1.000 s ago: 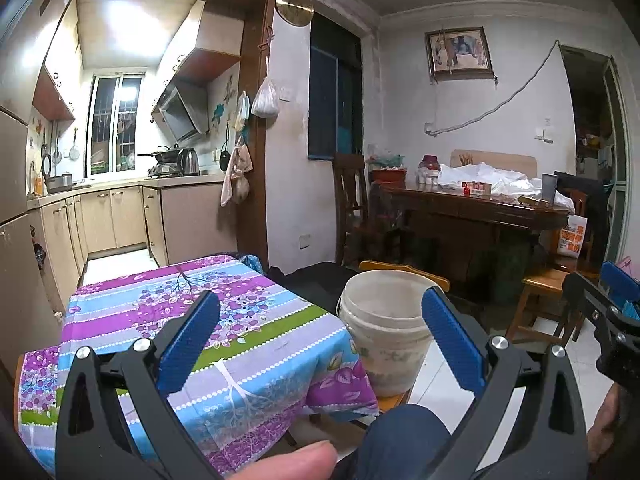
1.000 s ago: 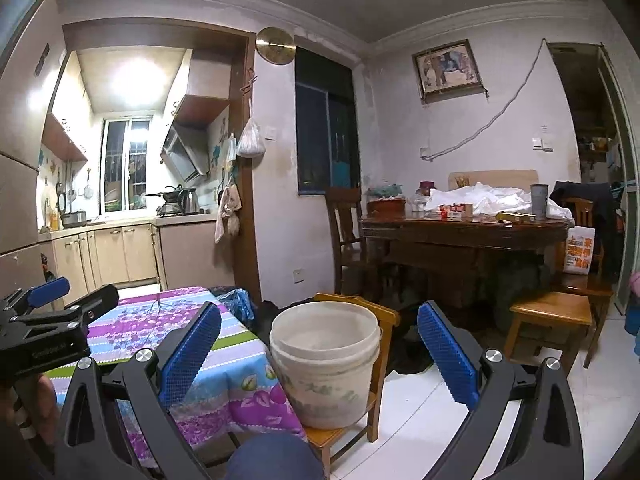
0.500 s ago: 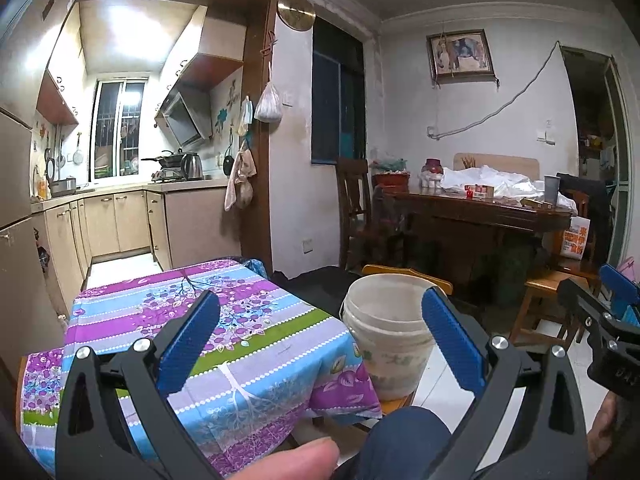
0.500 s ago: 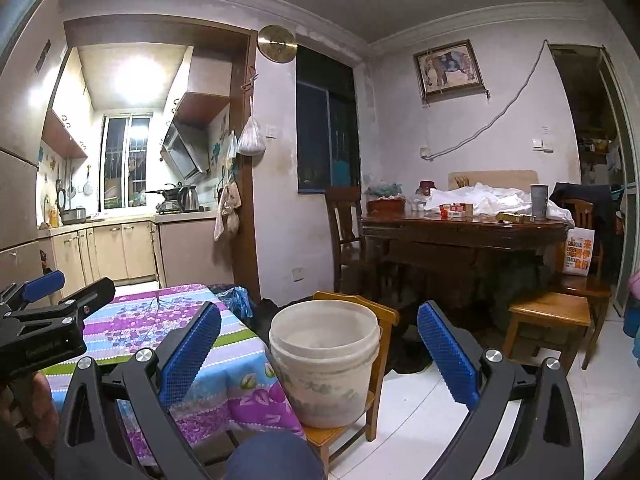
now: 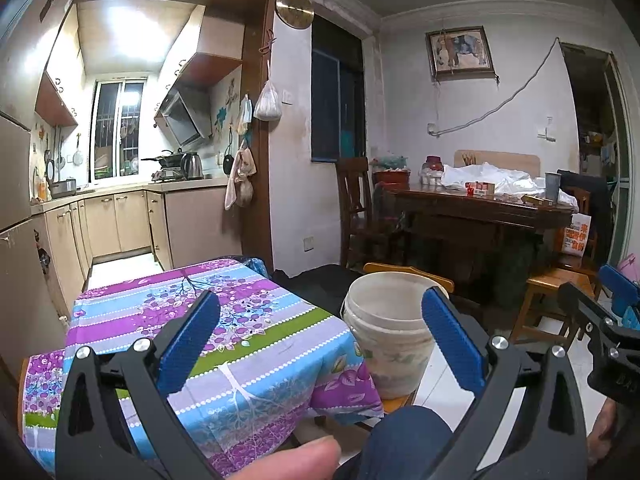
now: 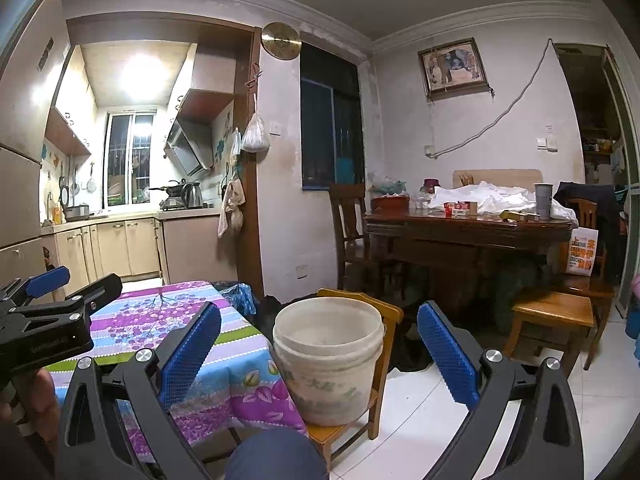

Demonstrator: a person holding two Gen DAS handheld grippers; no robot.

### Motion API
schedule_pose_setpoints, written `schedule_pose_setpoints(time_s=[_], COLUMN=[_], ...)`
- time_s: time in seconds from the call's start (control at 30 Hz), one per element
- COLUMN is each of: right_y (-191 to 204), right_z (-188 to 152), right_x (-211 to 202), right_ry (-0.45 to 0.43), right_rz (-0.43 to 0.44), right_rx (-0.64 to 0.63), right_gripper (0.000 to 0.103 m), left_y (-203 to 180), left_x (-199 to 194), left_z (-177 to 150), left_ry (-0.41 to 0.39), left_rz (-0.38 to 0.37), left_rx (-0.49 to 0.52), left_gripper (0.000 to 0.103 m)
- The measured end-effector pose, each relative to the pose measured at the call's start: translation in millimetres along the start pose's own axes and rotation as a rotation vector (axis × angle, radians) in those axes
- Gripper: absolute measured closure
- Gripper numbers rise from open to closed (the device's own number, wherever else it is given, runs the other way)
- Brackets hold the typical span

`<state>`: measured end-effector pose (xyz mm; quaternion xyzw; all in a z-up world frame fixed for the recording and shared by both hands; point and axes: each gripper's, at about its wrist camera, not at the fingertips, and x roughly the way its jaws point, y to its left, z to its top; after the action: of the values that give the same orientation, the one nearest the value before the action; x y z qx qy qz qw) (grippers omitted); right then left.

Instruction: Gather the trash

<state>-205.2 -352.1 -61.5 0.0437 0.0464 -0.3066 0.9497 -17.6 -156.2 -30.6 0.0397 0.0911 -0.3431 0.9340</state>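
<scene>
I hold both the left gripper (image 5: 320, 336) and right gripper (image 6: 319, 340) wide open, empty. The worn white plastic bucket (image 6: 328, 356) stands on a small wooden chair (image 6: 384, 312). No trash visible on the floral tablecloth (image 5: 224, 328); progress indeterminate.

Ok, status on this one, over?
Left gripper and right gripper open, empty. Bucket on small chair beside table. No trash seen.
</scene>
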Motion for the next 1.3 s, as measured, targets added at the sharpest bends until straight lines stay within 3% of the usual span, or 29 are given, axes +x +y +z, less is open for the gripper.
schedule_pose_setpoints(time_s=[0.67, 0.97, 1.3], right_y=[-2.1, 0.5, -1.3], right_z=[-2.8, -3.9, -4.8], right_x=[3.8, -8.3, -8.7], right_ry=[-0.011, -0.102, -0.098], right_rz=[-0.003, -0.023, -0.025], right_rx=[-0.001, -0.009, -0.002], right_gripper=[0.005, 0.005, 0.005], left_y=[2.2, 2.9, 2.7], left_x=[-3.7, -6.5, -5.1], left_z=[4.0, 5.1, 4.9], left_ry=[-0.018, -0.044, -0.041], left_rz=[-0.009, -0.012, -0.012], left_rx=[0.009, 0.012, 0.011], left_gripper=[0.006, 0.006, 0.006])
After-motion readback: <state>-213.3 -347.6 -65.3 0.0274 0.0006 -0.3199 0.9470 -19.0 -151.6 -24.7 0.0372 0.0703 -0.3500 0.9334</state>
